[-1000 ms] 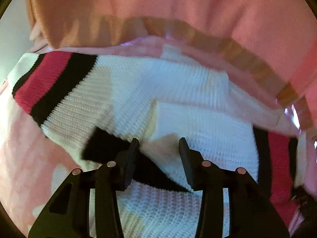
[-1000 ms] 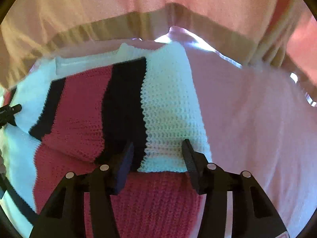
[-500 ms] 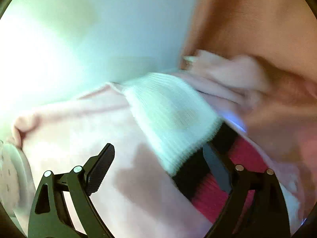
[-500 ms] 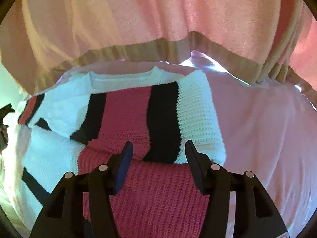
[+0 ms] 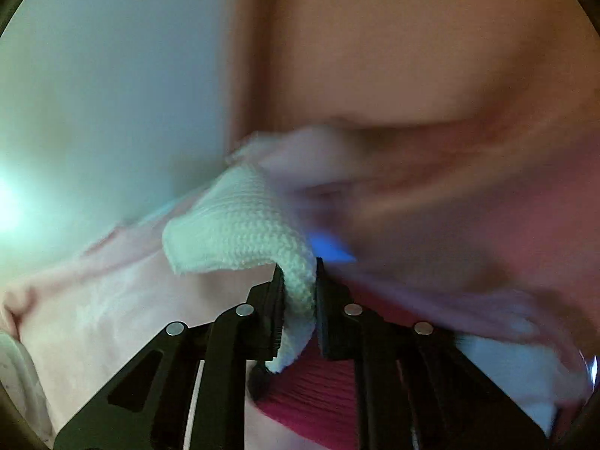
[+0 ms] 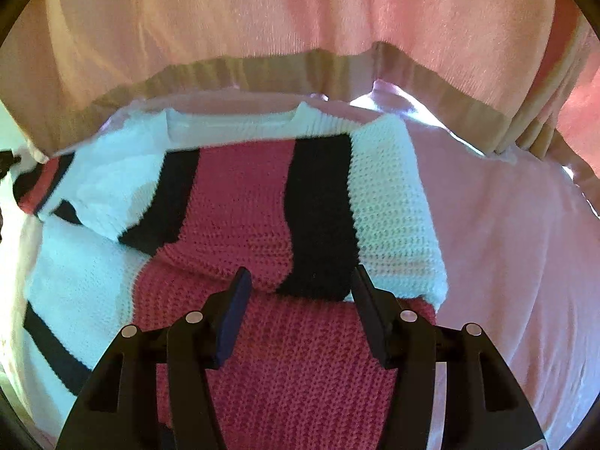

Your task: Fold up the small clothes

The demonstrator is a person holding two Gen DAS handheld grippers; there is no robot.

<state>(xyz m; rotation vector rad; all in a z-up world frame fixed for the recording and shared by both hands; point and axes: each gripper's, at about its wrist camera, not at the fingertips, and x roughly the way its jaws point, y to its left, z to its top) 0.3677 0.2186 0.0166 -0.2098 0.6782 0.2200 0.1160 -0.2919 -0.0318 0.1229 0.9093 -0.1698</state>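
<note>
A knitted sweater [image 6: 232,202] with white, black and red stripes lies partly folded on a pink sheet [image 6: 506,243]. Its right sleeve is laid across the body. My right gripper [image 6: 300,277] hovers open just above the folded sleeve's lower edge, with nothing pinched between its pads. In the left wrist view, the sweater's white sleeve end [image 5: 240,232] is lifted off the sheet. My left gripper [image 5: 298,266] is closing on it, and both pads press the white knit. Red and black knit [image 5: 311,386] shows below the left fingers. That view is blurred on the right.
A pale wall [image 5: 112,93] stands beyond the sheet's left edge. Pink knit cloth with a ribbed hem [image 6: 300,7] hangs across the far side, close behind the sweater. Bare pink sheet [image 5: 93,300] stretches left of the lifted sleeve and right of the sweater.
My left gripper left the sweater's middle, swung left, opened wide, then shut on the white sleeve end and raised it. My right gripper drew back slightly and widened a little.
</note>
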